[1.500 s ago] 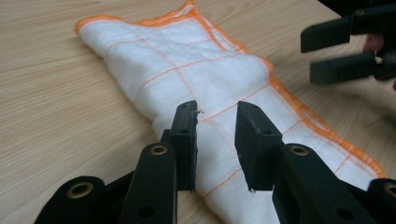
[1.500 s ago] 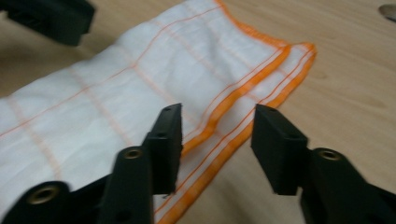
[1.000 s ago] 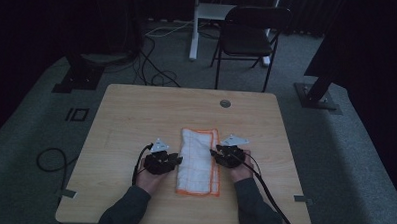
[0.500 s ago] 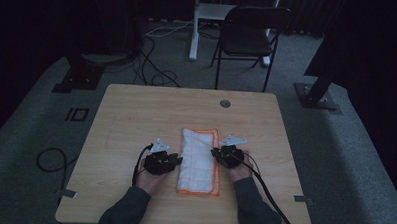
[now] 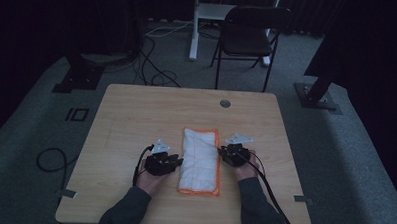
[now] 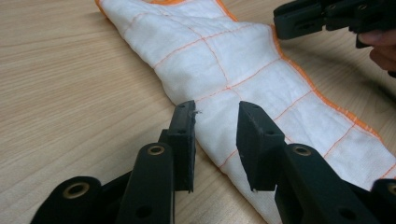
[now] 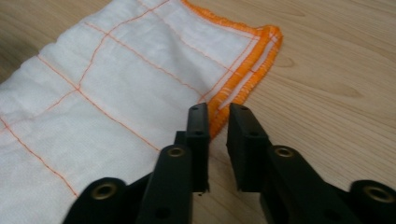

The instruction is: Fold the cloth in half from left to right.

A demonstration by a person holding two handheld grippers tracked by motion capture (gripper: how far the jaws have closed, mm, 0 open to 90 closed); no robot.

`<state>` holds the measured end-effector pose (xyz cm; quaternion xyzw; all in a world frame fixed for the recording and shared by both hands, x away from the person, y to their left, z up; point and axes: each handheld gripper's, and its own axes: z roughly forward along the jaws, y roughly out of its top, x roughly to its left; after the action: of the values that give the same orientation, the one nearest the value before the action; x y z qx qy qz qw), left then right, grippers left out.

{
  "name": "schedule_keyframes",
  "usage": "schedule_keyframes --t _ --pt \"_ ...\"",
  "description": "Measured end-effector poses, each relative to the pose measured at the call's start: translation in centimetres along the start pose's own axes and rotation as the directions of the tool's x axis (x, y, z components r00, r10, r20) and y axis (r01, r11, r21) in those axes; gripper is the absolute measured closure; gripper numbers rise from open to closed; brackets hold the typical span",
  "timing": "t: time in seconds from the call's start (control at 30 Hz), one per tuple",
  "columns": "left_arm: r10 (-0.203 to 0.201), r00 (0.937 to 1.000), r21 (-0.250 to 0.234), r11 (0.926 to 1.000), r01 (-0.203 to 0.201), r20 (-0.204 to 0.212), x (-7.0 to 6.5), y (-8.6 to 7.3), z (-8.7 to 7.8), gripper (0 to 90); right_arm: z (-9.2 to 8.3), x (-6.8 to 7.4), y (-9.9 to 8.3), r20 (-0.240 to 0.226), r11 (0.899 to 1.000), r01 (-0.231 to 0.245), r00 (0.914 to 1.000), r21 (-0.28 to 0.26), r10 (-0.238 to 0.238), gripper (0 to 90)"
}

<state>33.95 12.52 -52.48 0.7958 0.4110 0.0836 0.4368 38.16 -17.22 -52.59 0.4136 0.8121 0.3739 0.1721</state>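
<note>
A folded white cloth (image 5: 201,159) with an orange hem and thin orange grid lines lies lengthwise on the wooden table (image 5: 136,115). My left gripper (image 5: 177,162) sits at the cloth's left side. In the left gripper view it (image 6: 215,116) is open, its jaws straddling the cloth's (image 6: 224,60) folded left edge. My right gripper (image 5: 223,154) rests at the cloth's right edge. In the right gripper view it (image 7: 218,119) is open by a narrow gap, and the orange hem (image 7: 243,79) near the cloth's corner runs into that gap. The right gripper (image 6: 327,18) also appears in the left gripper view, across the cloth.
A round cable hole (image 5: 225,103) is in the table near its far edge. Beyond the table stand a dark folding chair (image 5: 249,38) and a white post (image 5: 194,27). Cables (image 5: 152,75) lie on the grey floor.
</note>
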Motion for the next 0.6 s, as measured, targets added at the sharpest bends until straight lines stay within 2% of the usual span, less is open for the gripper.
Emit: schedule_keyframes --t 0.13,0.23,0.4,0.43,0.53,0.6 --pt "0.001 1.0 0.0 1.0 -0.001 -0.003 -0.02 -0.08 0.05 68.3 -0.12 0.35 -0.04 -0.027 1.0 0.002 0.9996 -0.011 -0.002 69.7" --pt "0.003 1.0 -0.003 1.0 -0.003 -0.01 0.05 -0.09 -0.05 68.2 0.02 0.55 -0.19 -0.034 1.0 0.014 0.9993 -0.009 -0.014 68.0" --pt "0.006 0.9998 -0.013 0.9999 -0.006 -0.021 0.15 -0.09 -0.27 67.2 0.35 0.49 -0.39 -0.043 1.0 0.0 0.9991 0.0 0.0 67.0" --pt "0.007 0.9996 -0.016 0.9998 -0.008 -0.028 0.25 -0.12 -0.34 67.0 0.5 0.51 -0.43 -0.054 1.0 -0.001 0.9985 -0.001 0.001 70.4" --pt "0.007 0.9994 -0.016 0.9998 -0.008 -0.034 0.42 -0.17 -0.4 66.7 0.52 0.56 -0.44 -0.04 1.0 0.007 0.9992 0.0 -0.007 82.8" --pt "0.004 0.9992 -0.018 0.9998 -0.005 -0.039 0.49 -0.19 -0.43 66.6 0.48 0.44 -0.46 -0.033 1.0 0.001 0.9994 0.004 -0.001 86.7"
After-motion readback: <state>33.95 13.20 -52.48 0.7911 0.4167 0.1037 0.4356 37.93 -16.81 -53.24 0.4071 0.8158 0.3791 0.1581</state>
